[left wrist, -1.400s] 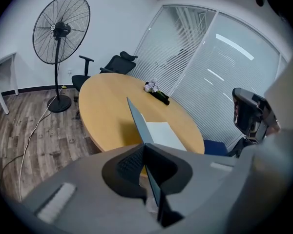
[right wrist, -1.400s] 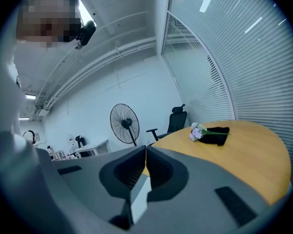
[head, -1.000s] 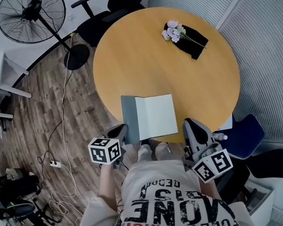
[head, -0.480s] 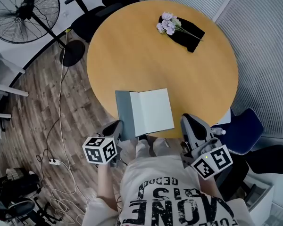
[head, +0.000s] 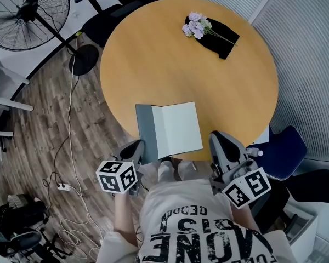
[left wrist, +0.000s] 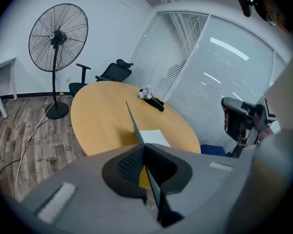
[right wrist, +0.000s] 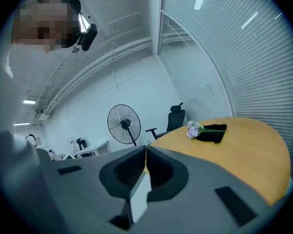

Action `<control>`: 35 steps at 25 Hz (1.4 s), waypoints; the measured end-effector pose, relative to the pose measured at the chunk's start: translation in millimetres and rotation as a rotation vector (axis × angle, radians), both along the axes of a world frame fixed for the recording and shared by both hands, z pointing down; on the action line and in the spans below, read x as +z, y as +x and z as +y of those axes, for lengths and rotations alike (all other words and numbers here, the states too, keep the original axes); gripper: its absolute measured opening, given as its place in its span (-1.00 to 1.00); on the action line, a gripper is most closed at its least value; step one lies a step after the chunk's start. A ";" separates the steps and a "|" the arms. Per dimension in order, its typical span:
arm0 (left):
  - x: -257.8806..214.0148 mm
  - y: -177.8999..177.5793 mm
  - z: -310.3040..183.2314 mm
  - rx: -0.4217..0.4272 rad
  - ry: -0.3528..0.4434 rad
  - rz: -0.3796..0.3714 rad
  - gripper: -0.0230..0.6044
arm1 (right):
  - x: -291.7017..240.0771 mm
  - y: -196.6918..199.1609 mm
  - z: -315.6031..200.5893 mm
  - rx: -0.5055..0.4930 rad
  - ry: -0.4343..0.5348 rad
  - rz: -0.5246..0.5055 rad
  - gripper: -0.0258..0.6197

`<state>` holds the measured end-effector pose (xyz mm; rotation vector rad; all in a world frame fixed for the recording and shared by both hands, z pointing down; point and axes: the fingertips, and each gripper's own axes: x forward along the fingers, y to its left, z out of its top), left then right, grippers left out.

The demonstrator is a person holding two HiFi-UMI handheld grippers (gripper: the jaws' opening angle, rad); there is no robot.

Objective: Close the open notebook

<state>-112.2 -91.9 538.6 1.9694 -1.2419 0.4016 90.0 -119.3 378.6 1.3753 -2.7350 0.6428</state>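
Left tongs clamped on the grey cover, which is tilted up off the page. Right tongs together, empty, beside the worktop edge. Notebook sits at the near rim. Looks mid-close. Next: swing the cover right over the pages, release. Flowers far side, well apart.

- The round table has a smooth top of yellow wood.
- An open notebook lies at the table's near edge with a blank white page facing up. Its grey left cover is tilted up off the top, and its near left corner reaches past the rim.
- A black cloth lies close to the far right edge, well apart from the notebook.
- A small bunch of pale flowers lies on the cloth, with the blossoms at its left end and the stems running across it.
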 end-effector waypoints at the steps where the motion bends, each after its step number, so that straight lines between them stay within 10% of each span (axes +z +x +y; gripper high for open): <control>1: -0.4 0.8 -0.2 0.001 0.001 0.000 -0.87 | 0.6 0.5 -0.5 0.001 -0.002 -0.001 -0.88; 35: -28.4 71.9 -20.1 0.105 0.071 0.017 -0.87 | 3.0 39.2 -25.4 0.014 -0.005 -0.004 -0.88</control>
